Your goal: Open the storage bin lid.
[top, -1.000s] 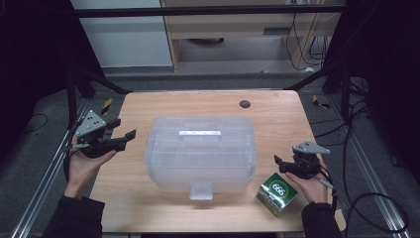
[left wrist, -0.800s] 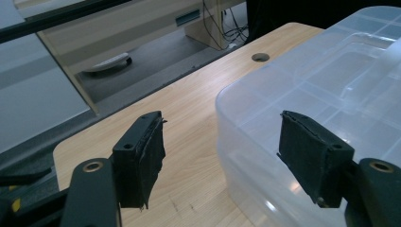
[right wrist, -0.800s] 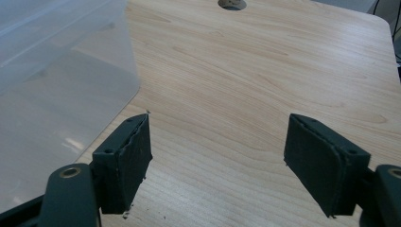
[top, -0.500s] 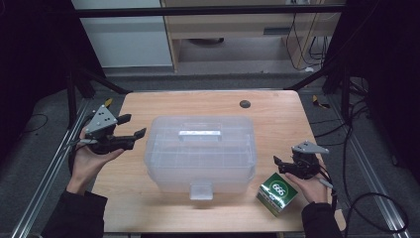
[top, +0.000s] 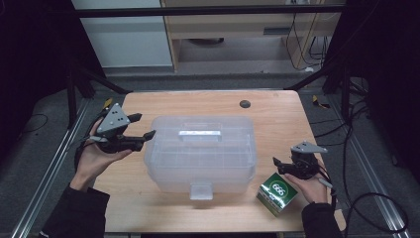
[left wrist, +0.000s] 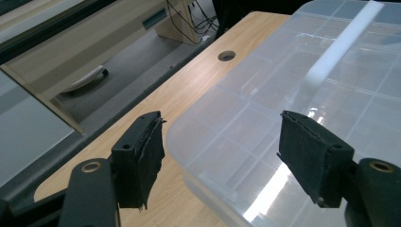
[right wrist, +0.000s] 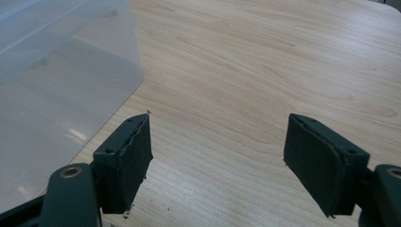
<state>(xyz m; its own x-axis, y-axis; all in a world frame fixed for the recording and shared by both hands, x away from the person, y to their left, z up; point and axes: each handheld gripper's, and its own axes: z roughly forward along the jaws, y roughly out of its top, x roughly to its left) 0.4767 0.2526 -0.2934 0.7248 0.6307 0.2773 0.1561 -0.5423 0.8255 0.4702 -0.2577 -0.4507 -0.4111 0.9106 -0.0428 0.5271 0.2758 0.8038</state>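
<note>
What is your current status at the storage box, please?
Left tool open at clear lidded storage box corner, touching nothing. Right tool open, empty. Green carton beside it; nothing blocking.

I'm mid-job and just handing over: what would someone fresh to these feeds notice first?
First, the big clear plastic storage box with its lid on and a front latch, sitting mid-table. Next, the left gripper with jaws open, hovering at the box's left edge, the lid corner showing between its pads in the left gripper view. Last, the small green carton at the table's near right corner, beside the open right gripper, which holds nothing.
</note>
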